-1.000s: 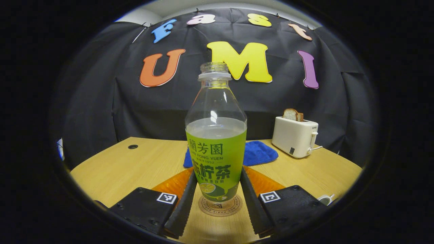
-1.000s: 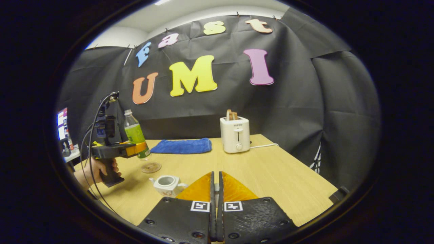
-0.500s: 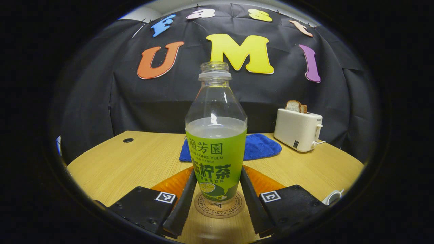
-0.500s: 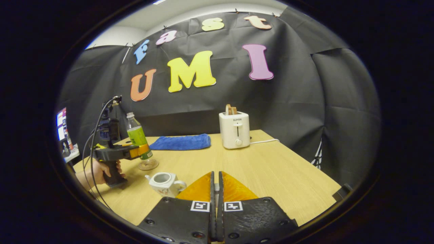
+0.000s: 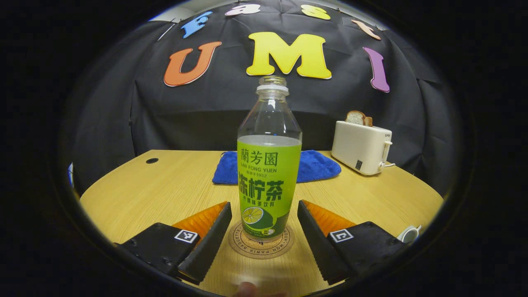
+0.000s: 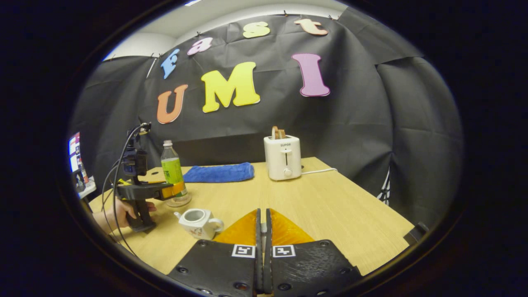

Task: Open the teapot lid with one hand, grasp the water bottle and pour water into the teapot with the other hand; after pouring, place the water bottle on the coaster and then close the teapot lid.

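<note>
while the water bottle point(image 5: 269, 165) stands upright on the round coaster point(image 5: 261, 246), the left gripper point(image 5: 264, 235) sits with its 2 fingers spread apart, 1 on each side of the bottle's base, a gap showing between each finger and the bottle, so neither touches it. bottle has no cap, green label wrap, clear liquid up to about the top edge of the label. coaster lies flat on the wooden table point(image 5: 165, 189), near the front edge in the left gripper view.

right gripper view: right gripper point(image 6: 262, 247) low over the table, its fingers drawn together with just a thin slit between them; whether anything is pinched in that slit cannot be told. teapot point(image 6: 199, 223) sits on the table just left of those fingers, top open, lid off, spout pointing left. same view shows the left gripper point(image 6: 173, 190) farther off at the bottle point(image 6: 172, 173), held by a person's hand point(image 6: 119, 210) with cables running up from the handle.

behind the bottle a blue cloth point(image 5: 313, 166) lies folded toward the back of the table. white toaster point(image 5: 361, 146) to the right of the cloth, with bread point(image 5: 358, 118) standing in its slot, cord trailing off its side. in the left gripper view a bit of the teapot point(image 5: 409, 234) shows at far right, well apart from the coaster.
</note>
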`<state>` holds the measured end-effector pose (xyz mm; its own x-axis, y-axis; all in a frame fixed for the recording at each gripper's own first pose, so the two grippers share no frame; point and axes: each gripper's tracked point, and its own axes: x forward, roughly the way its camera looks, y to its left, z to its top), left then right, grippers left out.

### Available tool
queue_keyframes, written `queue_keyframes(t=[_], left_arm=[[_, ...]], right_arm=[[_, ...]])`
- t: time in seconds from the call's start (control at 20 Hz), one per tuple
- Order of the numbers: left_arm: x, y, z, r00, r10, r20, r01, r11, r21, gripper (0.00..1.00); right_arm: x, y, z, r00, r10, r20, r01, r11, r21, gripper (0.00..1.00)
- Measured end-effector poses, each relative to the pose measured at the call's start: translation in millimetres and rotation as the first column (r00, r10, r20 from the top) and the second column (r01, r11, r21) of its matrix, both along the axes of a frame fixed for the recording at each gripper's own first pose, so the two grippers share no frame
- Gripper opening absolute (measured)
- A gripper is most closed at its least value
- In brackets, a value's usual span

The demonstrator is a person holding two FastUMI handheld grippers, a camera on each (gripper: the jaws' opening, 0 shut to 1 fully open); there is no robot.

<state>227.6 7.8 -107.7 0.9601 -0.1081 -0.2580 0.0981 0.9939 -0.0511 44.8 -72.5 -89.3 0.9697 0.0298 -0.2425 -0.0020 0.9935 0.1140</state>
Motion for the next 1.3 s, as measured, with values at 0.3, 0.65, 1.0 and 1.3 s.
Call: queue_keyframes(t=[0.3, 0.65, 1.0, 1.3], left_arm=[[-26, 9, 2, 1.0, 0.01, -0.021, -0.009, 1.0, 0.027, 1.0], [-110, 62, 45, 0.992, 0.104, 0.073, -0.105, 0.994, 0.024, 0.99], [-189, 96, 68, 0.961, 0.214, 0.175, -0.222, 0.975, 0.03, 0.99], [-213, 110, 70, 0.944, 0.265, 0.197, -0.273, 0.962, 0.017, 0.99]], right_arm=[[-2, 14, 6, 0.999, 0.03, 0.015, -0.029, 0.999, -0.018, 0.01], [25, 69, 23, 0.984, 0.163, 0.076, -0.162, 0.986, -0.029, 0.0], [60, 132, -3, 0.952, 0.303, 0.038, -0.3, 0.952, -0.067, 0.01], [71, 145, -18, 0.95, 0.312, 0.03, -0.308, 0.947, -0.086, 0.01]])
